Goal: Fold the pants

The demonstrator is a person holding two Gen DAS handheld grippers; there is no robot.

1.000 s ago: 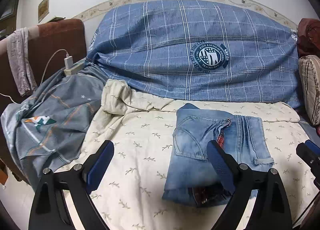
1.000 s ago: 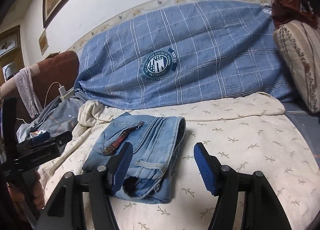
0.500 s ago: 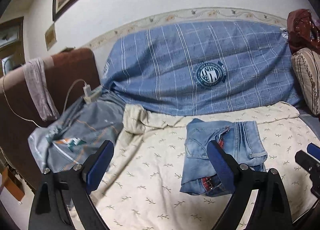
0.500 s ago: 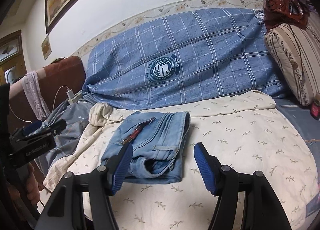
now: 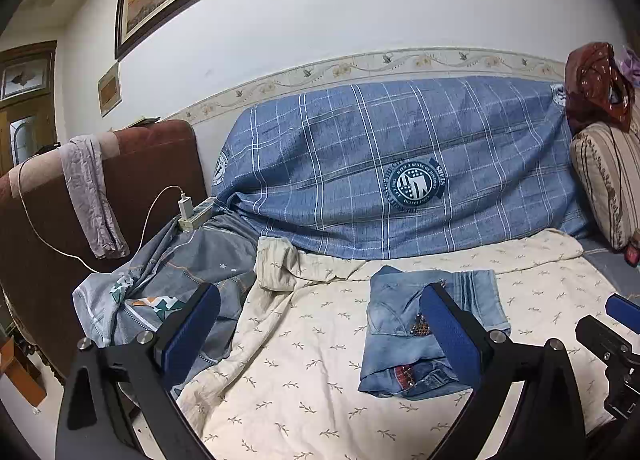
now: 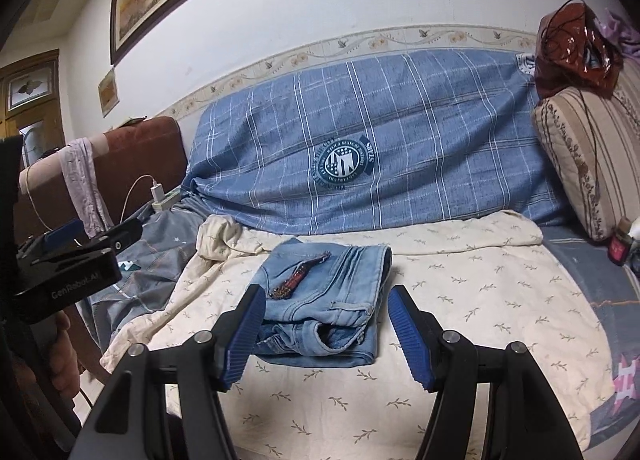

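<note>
Blue ribbed pads nearest in both views, on black fingers, all bare. On the left gripper [image 5: 319,296]: spread about as wide as possible, just widened further, nothing caught between. On the right gripper [image 6: 326,294]: parted to a middling gap, likewise gripping nothing, hanging clear above the bedding.

Just beyond, faded denim: the pants [image 5: 394,340] already down to a compact bundle, flat on the cream sprigged sheet [image 5: 300,360], touched by neither tool. From the left wrist, off to the right of centre, partly behind that gripper's right finger. From the right wrist, dead ahead and framed by the two fingers, though lower and further on, not between them in fact. So, by the look of it, better lined up with the right hand; for the left, a swing rightward needed first. Long axis hard to call on so square a bundle; seemingly running away from the cameras, with the open layered end and a glimpse of red lining toward the person and the smooth fold at the far edge. Probably little left but a tidying press, if anything.

Left of the sheet, a rumpled grey quilt [image 5: 180,260]. Further back, a blue checked cover [image 5: 360,164] with a round crest, draped upright against the wall. At far right, a striped cushion [image 6: 592,164].
</note>
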